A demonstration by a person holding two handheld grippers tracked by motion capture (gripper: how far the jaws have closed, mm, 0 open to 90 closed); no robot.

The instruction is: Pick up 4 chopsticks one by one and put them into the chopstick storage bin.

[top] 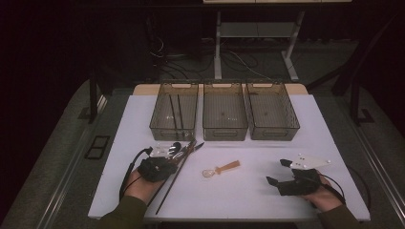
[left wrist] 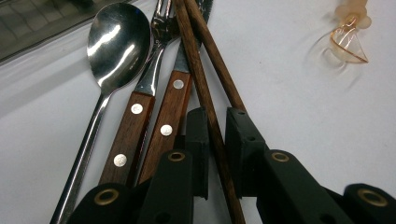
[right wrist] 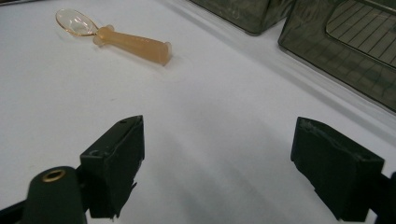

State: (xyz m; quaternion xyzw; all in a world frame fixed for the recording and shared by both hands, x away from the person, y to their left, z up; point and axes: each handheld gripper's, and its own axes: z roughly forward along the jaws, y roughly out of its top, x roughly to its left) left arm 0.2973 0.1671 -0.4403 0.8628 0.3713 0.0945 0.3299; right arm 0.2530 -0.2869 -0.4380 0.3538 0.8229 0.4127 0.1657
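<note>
Pinching one chopstick (left wrist: 212,116), left gripper (left wrist: 215,135) clenched; long axis runs 7-to-1 o'clock in high view. Left gripper view adds spoon (left wrist: 116,44). Right gripper (right wrist: 217,163) released.

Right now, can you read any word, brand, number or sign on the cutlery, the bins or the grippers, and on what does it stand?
No readable text anywhere: none on the steel spoon, the riveted wooden handles, the brown wooden chopsticks, the orange clear-bowled plastic spoon or the three smoky plastic bins.
</note>
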